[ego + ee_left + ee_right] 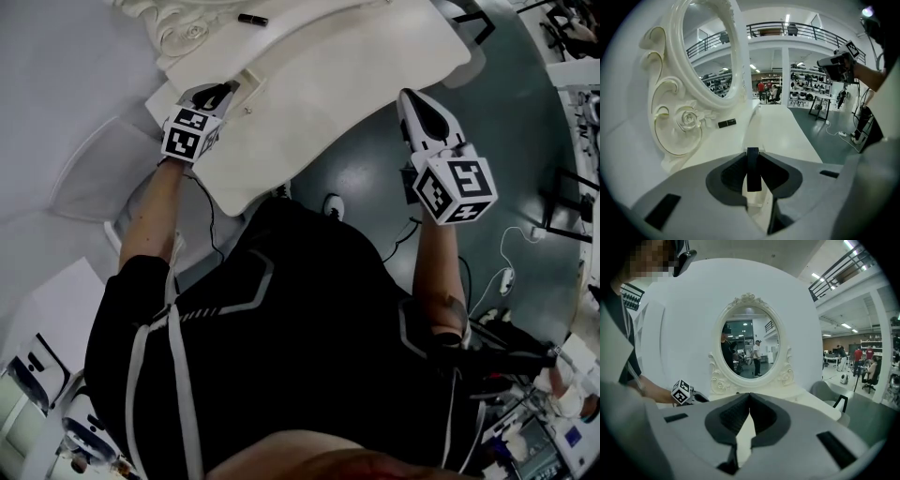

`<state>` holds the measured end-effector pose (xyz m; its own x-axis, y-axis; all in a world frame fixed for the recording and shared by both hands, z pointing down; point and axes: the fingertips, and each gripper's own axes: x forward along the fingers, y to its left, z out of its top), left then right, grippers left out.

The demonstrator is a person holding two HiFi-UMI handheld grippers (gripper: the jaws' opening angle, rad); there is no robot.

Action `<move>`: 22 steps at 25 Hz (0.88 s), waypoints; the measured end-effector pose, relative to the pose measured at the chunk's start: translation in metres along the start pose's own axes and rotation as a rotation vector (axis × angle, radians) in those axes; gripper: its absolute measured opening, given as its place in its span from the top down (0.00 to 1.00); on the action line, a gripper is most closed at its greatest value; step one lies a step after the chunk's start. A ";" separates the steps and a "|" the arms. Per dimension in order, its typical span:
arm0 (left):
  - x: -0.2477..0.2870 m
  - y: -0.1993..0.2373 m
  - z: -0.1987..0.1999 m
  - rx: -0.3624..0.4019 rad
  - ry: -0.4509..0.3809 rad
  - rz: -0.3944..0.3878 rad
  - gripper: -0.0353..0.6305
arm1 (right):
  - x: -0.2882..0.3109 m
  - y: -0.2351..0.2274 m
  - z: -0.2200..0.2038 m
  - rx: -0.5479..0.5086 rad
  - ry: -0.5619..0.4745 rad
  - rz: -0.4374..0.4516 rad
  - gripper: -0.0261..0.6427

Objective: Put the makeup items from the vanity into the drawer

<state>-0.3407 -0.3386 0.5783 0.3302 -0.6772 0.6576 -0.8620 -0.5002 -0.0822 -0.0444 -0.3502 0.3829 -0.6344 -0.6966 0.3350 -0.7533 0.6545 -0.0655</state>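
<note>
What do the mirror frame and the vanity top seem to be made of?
Mirror frame: probably moulded resin or painted wood, in glossy cream-white. The carved scrolls and rose catch bright highlights, and thin gold lines trace them.
Vanity top: likely painted or laminated board, in smooth satin white. The surface is flat and even, with only soft reflections.

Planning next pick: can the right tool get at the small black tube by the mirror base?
Likely yes: the white vanity top toward the small black tube is bare, and the right tool is shut, empty. The left tool, shut on a dark slim stick, sits aside.
</note>
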 end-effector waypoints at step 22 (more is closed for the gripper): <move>0.049 -0.027 -0.035 0.048 0.152 -0.250 0.82 | -0.001 -0.012 -0.030 0.042 0.080 -0.073 0.95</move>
<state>-0.3146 -0.3392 0.6383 0.4656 -0.4424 0.7664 -0.7407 -0.6688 0.0639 -0.0299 -0.3482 0.4118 -0.5630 -0.7151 0.4143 -0.8047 0.5886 -0.0774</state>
